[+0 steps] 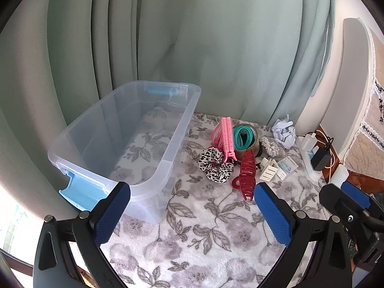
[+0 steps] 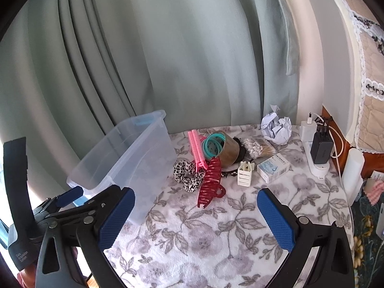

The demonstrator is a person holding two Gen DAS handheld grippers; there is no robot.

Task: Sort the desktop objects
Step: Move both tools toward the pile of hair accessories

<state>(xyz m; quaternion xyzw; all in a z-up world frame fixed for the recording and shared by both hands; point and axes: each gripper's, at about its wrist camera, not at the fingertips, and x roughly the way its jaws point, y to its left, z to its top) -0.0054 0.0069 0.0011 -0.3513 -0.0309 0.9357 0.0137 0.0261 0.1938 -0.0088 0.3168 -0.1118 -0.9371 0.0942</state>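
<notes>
In the left wrist view, the left claw (image 1: 192,213) is nearest, its two blue-padded fingers (image 1: 111,212) spread wide with nothing between them, hovering over the floral cloth (image 1: 192,244) that covers the counter. At the right edge the tip of the right claw (image 1: 345,201) pokes in. Beyond the left finger stands a clear plastic bin (image 1: 79,141) with blue handles; only the cloth shows through its bottom. To the right of the bin lies the clutter: a red hair claw clip (image 1: 246,175) closest, a leopard-print scrunchie (image 1: 214,165) touching its left side, a pink hair clip (image 1: 226,139) behind the scrunchie, and a brown tape roll (image 1: 252,148) on its side with teal rings (image 1: 242,136) in its core. A white clip (image 1: 268,170) sits right of the red one, a crumpled paper ball (image 1: 284,132) farther back, and a white power strip (image 1: 309,156) with chargers near the counter's right edge.

In the right wrist view, the right claw (image 2: 195,218) is likewise released, fingers (image 2: 276,220) wide apart and nothing held, above the cloth (image 2: 192,244). The left claw (image 2: 72,199) shows at lower left, in front of the bin (image 2: 120,158). The red clip (image 2: 211,182) lies just ahead, between the fingers in the picture but well clear of them. Behind it are the scrunchie (image 2: 186,172), pink clip (image 2: 196,148), tape roll (image 2: 229,151), a bag of cotton swabs (image 2: 258,146), the white clip (image 2: 244,175), a small white-and-blue box (image 2: 273,168), the paper ball (image 2: 276,127) and the power strip (image 2: 316,165).
</notes>
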